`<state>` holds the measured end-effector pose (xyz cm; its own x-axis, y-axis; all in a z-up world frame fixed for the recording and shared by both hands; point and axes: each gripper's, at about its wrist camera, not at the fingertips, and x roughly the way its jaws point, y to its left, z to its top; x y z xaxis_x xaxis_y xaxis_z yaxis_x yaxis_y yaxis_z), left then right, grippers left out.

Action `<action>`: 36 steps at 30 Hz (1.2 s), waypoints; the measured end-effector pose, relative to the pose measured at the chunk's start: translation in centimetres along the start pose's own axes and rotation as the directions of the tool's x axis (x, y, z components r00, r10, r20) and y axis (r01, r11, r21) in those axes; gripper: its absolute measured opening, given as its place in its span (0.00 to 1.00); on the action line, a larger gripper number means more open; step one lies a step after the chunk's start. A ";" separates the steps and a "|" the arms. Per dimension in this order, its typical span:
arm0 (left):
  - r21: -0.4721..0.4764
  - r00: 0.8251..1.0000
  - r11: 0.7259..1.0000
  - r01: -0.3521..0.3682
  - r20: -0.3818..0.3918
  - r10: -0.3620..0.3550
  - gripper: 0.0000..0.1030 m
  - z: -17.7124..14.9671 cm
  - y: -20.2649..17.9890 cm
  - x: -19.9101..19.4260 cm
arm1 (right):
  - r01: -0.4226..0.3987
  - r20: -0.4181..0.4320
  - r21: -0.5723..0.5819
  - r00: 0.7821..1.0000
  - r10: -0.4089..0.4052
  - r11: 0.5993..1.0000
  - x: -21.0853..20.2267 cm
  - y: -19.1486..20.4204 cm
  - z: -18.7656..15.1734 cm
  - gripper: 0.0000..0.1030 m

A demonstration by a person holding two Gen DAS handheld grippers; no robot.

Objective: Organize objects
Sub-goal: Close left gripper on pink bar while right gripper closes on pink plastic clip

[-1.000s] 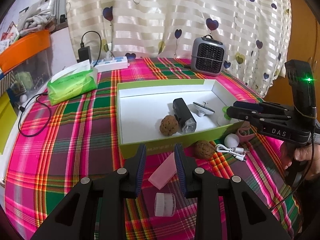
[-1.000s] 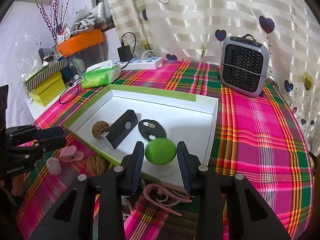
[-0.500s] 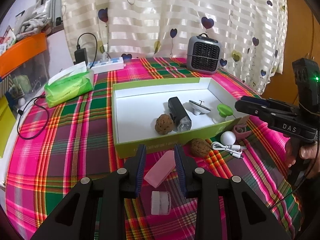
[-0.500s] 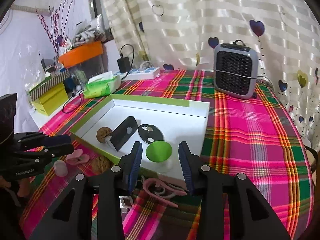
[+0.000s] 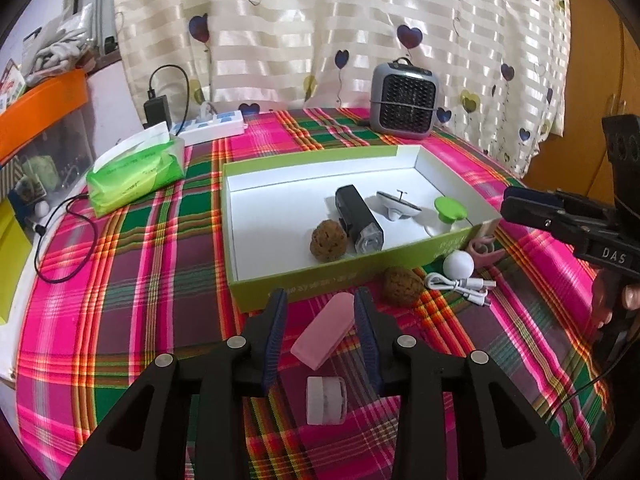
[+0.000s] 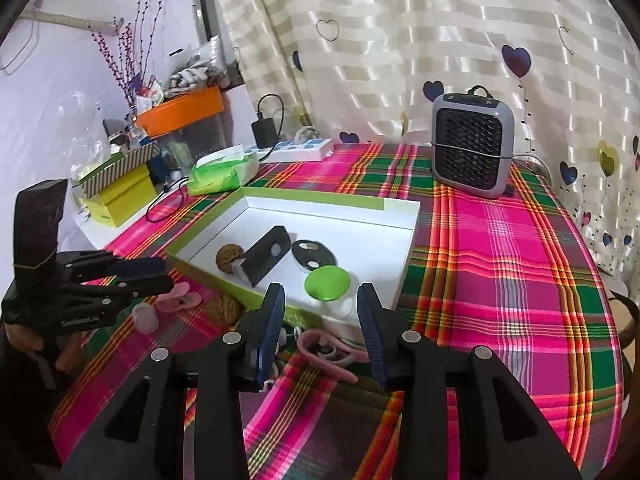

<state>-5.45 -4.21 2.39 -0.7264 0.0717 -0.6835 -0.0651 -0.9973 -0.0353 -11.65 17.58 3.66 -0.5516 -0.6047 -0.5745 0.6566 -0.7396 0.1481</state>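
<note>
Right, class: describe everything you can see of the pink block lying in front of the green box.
The pink block is a flat, pale pink slab with rounded corners and a matte, eraser-like look. It lies flat on the plaid tablecloth, angled diagonally, just outside the near wall of the green box. It sits between the opening jaws of the left gripper, whose pads do not press it. A small white jar lies just behind it, apart.

L wrist cam near, faces box [image 5: 256, 288] front, R cam from corner, both share box
</note>
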 end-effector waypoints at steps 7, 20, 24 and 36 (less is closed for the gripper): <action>0.046 0.999 0.999 -0.003 -0.032 0.004 0.34 -0.3 -0.9 0.6 | -0.009 -0.066 -0.050 0.998 0.006 0.999 0.4 0.3 -0.7 0.38; 0.066 0.994 0.998 0.018 -0.107 -0.011 0.34 -0.9 -1.4 1.8 | 0.006 -0.176 -0.095 0.984 -0.023 0.995 1.9 0.2 -1.9 0.38; 0.070 0.994 0.997 0.031 -0.106 -0.024 0.34 -1.0 -1.6 1.7 | -0.032 -0.225 -0.100 0.974 0.008 0.994 2.3 0.4 -2.4 0.38; 0.046 0.995 0.998 0.032 -0.098 -0.027 0.34 -0.8 -1.3 1.7 | -0.059 -0.165 -0.145 0.986 0.035 0.988 1.1 1.4 -2.5 0.38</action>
<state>-6.05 -2.77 0.72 -0.6538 0.0964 -0.7505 -0.1192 -0.9926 -0.0236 -10.06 16.61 1.25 -0.4361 -0.5729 -0.6940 0.7557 -0.6518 0.0632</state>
